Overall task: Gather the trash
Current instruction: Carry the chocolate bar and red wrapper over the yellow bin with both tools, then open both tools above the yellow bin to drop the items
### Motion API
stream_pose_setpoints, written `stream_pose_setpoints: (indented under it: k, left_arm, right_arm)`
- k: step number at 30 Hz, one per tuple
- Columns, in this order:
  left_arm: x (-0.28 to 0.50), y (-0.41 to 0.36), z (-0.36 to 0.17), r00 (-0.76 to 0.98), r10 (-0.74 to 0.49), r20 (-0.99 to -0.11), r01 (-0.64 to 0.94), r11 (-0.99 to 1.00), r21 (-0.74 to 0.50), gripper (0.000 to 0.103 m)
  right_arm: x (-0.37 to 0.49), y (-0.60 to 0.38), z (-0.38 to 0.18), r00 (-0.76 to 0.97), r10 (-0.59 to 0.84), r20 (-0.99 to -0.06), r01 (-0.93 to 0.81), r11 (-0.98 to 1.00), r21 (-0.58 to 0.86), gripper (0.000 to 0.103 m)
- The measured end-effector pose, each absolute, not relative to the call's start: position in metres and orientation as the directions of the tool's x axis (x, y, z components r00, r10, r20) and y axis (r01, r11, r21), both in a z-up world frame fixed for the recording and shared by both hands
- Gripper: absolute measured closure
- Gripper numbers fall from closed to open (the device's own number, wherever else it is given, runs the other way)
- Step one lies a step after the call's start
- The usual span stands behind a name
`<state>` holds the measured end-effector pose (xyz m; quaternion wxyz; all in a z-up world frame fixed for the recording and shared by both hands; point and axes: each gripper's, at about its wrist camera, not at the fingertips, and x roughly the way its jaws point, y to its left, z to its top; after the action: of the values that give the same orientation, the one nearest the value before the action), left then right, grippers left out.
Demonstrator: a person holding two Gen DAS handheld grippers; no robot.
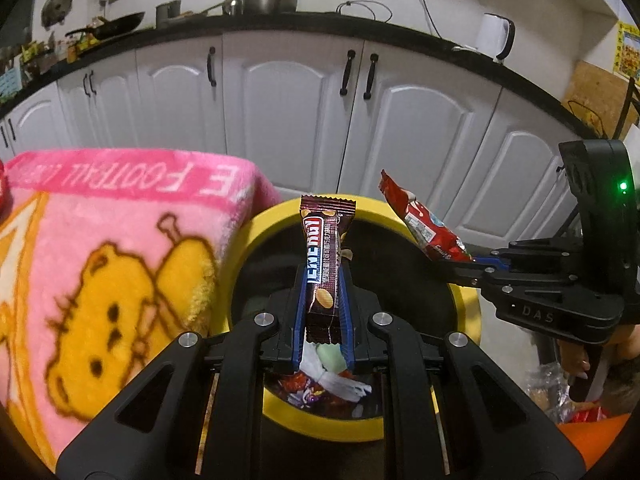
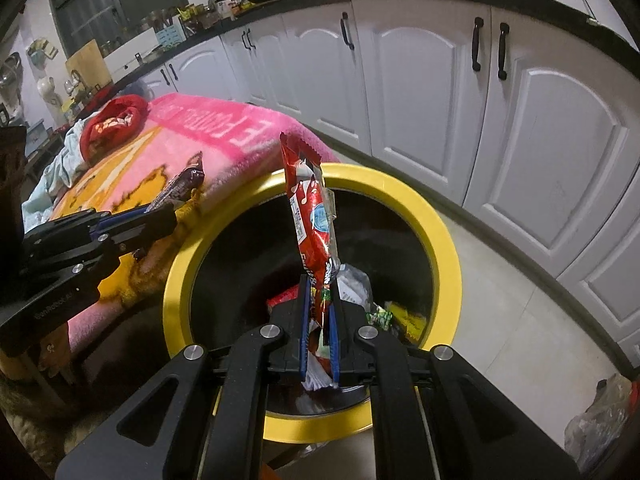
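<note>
Left gripper (image 1: 323, 280) clamped brown chocolate-bar wrapper (image 1: 325, 256) upright | right gripper (image 2: 320, 304) clamped red snack wrapper (image 2: 314, 216) | yellow-rimmed bin (image 2: 436, 216) beneath both | only right view showed red cloth (image 2: 114, 124).
</note>
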<state>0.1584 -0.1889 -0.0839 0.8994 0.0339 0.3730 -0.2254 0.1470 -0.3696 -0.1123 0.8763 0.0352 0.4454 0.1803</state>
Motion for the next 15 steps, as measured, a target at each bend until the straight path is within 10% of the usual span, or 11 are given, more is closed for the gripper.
stream_pose_setpoints:
  k: [15]
  left_arm:
    - [0.175, -0.193, -0.111, 0.562, -0.373, -0.738, 0.418, 0.898, -0.136, 0.093]
  right_arm:
    - [0.155, -0.371, -0.128, 0.515, 0.355, -0.780, -0.262, 0.932, 0.252, 0.090]
